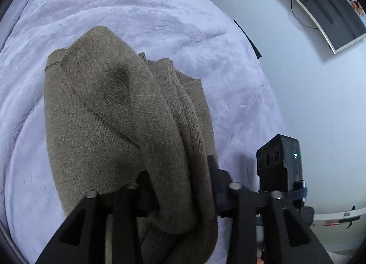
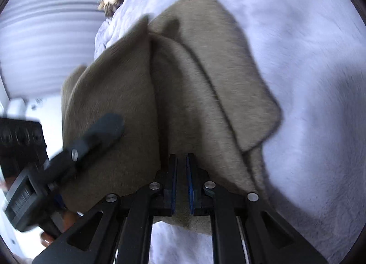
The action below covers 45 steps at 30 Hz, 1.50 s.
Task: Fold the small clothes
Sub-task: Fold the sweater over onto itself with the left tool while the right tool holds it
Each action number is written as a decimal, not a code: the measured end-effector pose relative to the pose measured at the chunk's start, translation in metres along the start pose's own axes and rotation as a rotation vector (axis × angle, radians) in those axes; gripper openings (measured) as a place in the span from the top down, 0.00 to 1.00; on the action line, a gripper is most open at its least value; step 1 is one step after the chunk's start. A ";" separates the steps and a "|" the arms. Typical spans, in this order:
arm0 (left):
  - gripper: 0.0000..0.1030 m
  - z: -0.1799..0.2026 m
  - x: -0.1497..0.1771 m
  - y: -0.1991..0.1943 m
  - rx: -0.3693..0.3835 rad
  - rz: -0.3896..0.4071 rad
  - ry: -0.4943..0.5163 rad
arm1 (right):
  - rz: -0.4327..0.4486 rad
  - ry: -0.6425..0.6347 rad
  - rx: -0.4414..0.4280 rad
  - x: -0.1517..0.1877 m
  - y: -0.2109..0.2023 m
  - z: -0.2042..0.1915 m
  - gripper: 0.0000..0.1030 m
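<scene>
Garment (image 1: 119,113): olive knit, lifted over bed (image 1: 160,23). Left claw (image 1: 180,186) and right claw (image 2: 181,172) each clamped on its edge. Advice: carry both corners level, lower together.

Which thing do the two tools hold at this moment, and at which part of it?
Both hold the olive-brown knitted garment above the lilac blanket. The left tool pinches a bunched fold near its lower edge; the right tool grips the lower edge too.

Two close wrist views down along fingers, both sharing brown garment (image 1: 128,126) on lavender blanket (image 1: 183,23).
</scene>
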<state>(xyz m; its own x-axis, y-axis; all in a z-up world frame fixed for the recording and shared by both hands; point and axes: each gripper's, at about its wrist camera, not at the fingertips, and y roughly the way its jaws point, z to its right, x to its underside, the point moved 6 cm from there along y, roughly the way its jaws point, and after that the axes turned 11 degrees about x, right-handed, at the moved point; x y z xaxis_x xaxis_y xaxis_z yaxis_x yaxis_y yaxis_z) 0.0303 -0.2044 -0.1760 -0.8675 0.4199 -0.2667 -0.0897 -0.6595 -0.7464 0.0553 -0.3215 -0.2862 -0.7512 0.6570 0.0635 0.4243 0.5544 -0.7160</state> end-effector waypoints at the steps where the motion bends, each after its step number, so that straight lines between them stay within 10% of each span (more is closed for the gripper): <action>1: 0.29 -0.001 0.000 -0.011 -0.002 0.032 -0.001 | 0.007 0.019 -0.020 -0.002 0.000 0.003 0.87; 8: 0.24 -0.028 -0.013 -0.068 -0.171 0.206 -0.013 | 0.033 0.228 -0.264 -0.019 -0.001 0.019 0.63; 10: 0.24 -0.058 -0.007 -0.071 -0.253 0.195 -0.081 | 0.045 0.303 -0.367 -0.023 -0.005 0.026 0.40; 16: 0.24 -0.138 0.032 -0.065 -0.418 0.131 -0.267 | 0.019 0.337 -0.487 -0.025 -0.018 0.013 0.34; 28: 0.24 -0.152 0.064 -0.074 -0.440 0.123 -0.303 | -0.004 0.315 -0.528 -0.037 -0.032 0.001 0.27; 33: 0.24 -0.153 0.066 -0.071 -0.448 0.122 -0.313 | -0.006 0.212 -0.371 -0.043 -0.023 -0.013 0.34; 36: 0.24 -0.152 0.067 -0.074 -0.449 0.115 -0.320 | 0.027 -0.010 -0.079 -0.049 -0.017 -0.038 0.86; 41: 0.24 -0.138 0.059 -0.076 -0.420 0.122 -0.262 | 0.146 -0.344 0.039 -0.053 -0.047 -0.103 0.86; 45: 0.15 -0.139 0.059 -0.064 -0.413 0.109 -0.269 | 0.127 -0.341 0.222 -0.068 -0.032 -0.076 0.86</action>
<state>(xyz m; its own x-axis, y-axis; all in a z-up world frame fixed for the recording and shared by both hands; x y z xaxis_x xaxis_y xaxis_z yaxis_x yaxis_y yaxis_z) 0.0528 -0.0504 -0.2287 -0.9614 0.1505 -0.2304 0.1623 -0.3659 -0.9164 0.1312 -0.3453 -0.2149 -0.8403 0.4852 -0.2418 0.4331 0.3324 -0.8378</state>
